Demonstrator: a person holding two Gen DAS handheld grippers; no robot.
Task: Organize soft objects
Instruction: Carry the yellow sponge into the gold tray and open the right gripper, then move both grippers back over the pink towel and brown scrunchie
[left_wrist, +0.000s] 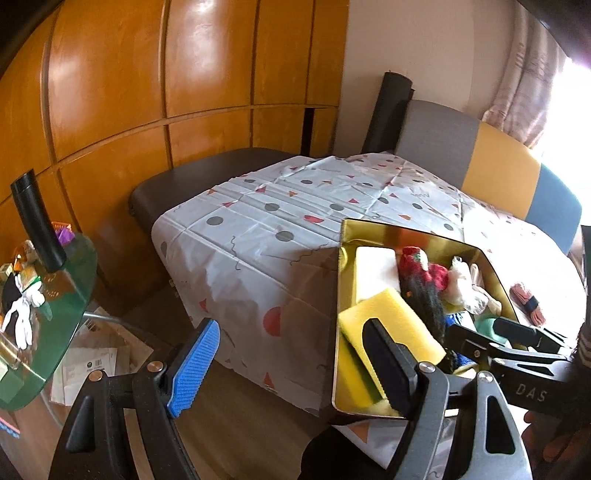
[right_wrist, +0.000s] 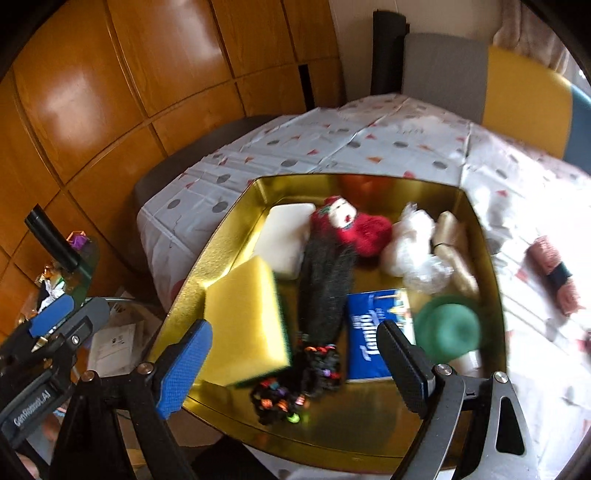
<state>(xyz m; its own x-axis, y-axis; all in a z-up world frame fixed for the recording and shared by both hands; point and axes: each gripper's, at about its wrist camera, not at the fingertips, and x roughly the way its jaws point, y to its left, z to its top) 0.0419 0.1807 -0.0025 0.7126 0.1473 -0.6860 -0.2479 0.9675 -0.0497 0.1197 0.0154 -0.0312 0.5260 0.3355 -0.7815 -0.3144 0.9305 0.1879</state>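
Observation:
A gold tin (right_wrist: 221, 236) sits on the patterned tablecloth (right_wrist: 369, 140). Inside lie a yellow sponge (right_wrist: 245, 317), a white sponge (right_wrist: 286, 236), a rag doll (right_wrist: 325, 280) in red with long black hair, a white plastic bundle (right_wrist: 413, 247), a beige roll (right_wrist: 452, 243), a blue tissue pack (right_wrist: 373, 332) and a green round object (right_wrist: 447, 328). A pink yarn bundle (right_wrist: 554, 277) lies outside the tin on the right. My right gripper (right_wrist: 295, 365) hangs open above the tin's near side, holding nothing. My left gripper (left_wrist: 291, 369) is open and empty, left of the tin (left_wrist: 369, 229).
At the left stands a green glass side table (left_wrist: 70, 295) with a black flask (left_wrist: 37, 221) and small clutter. Papers lie on the floor beneath it. Behind the table are a dark seat (left_wrist: 184, 177), wooden cabinet doors and a grey, yellow and blue chair back (left_wrist: 495, 162).

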